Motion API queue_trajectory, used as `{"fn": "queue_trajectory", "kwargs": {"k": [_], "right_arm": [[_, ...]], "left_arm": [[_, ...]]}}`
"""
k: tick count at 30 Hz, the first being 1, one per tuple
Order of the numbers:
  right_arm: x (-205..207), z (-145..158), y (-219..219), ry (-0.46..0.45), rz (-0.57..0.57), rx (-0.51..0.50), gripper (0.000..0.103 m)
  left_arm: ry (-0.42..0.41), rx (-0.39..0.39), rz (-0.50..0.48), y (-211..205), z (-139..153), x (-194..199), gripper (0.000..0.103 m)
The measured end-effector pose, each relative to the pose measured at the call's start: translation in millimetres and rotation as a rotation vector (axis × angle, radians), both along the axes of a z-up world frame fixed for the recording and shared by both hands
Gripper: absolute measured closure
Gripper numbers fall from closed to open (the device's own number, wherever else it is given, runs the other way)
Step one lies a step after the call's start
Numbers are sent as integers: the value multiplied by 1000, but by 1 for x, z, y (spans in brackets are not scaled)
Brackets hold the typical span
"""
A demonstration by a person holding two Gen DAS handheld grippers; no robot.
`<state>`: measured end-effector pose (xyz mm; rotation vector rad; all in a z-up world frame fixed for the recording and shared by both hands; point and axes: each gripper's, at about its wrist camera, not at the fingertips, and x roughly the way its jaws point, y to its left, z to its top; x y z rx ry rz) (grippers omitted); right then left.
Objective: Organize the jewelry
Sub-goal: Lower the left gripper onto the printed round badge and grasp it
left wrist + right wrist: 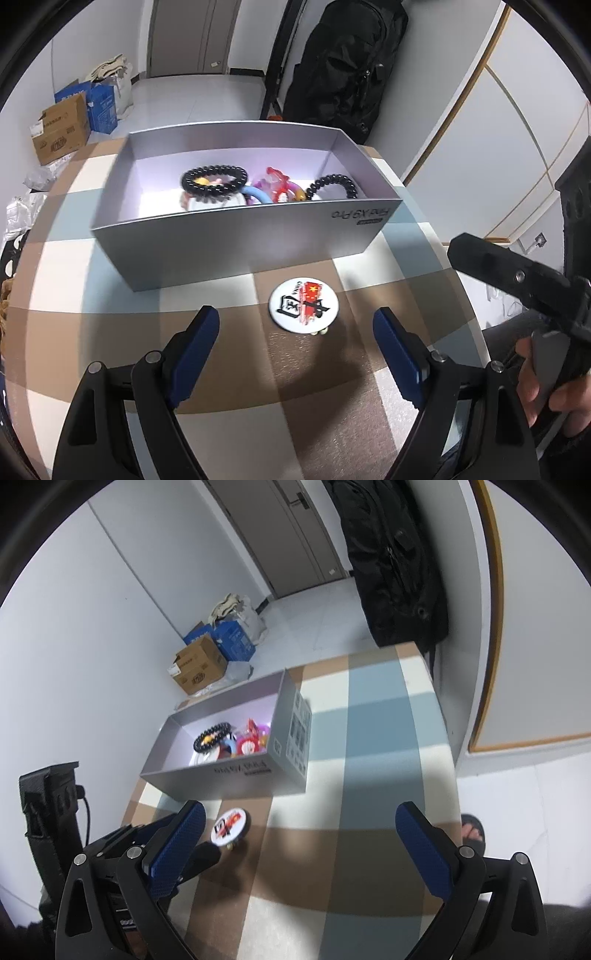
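Round white badge [303, 301] with red-black print, flat beside silver box [240, 236]

The left wrist camera is looking steeply down along its fingers from close above the checkered table [110, 266], facing the silver box [236, 243] head-on. The right wrist camera is looking down from farther right, seeing that box [229, 775] obliquely. Both are sharing the round badge [303, 302] [229, 824].

Home hallway: door [295, 535], floor-stacked cardboard boxes [199, 670], checked tablecloth [373, 746].
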<state>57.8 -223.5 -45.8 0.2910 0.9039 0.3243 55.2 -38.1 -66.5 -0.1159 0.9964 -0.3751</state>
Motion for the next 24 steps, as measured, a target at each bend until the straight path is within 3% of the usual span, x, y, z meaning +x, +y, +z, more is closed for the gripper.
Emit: {"fn": "queue_trajectory", "kwargs": {"k": [5,8,12,18,24], "right_arm": [[-4,2,-3,-1,-11,7,0],[-5,2,-7,3,-25,18,0],[-4,2,-11,10,-39,27,0],[-4,2,-13,13,-47,36,0],[-3,1,-12,19,-48,31,0]], "left_arm": [[13,35,-3,-10,-3,6,21],[33,58,-14,-14,-6,10,35],[24,99,-27,-19,-6,9,40],[31,133,-21,-17,-4,10,66],[42,103,-38,-17,-5,9,66]]}}
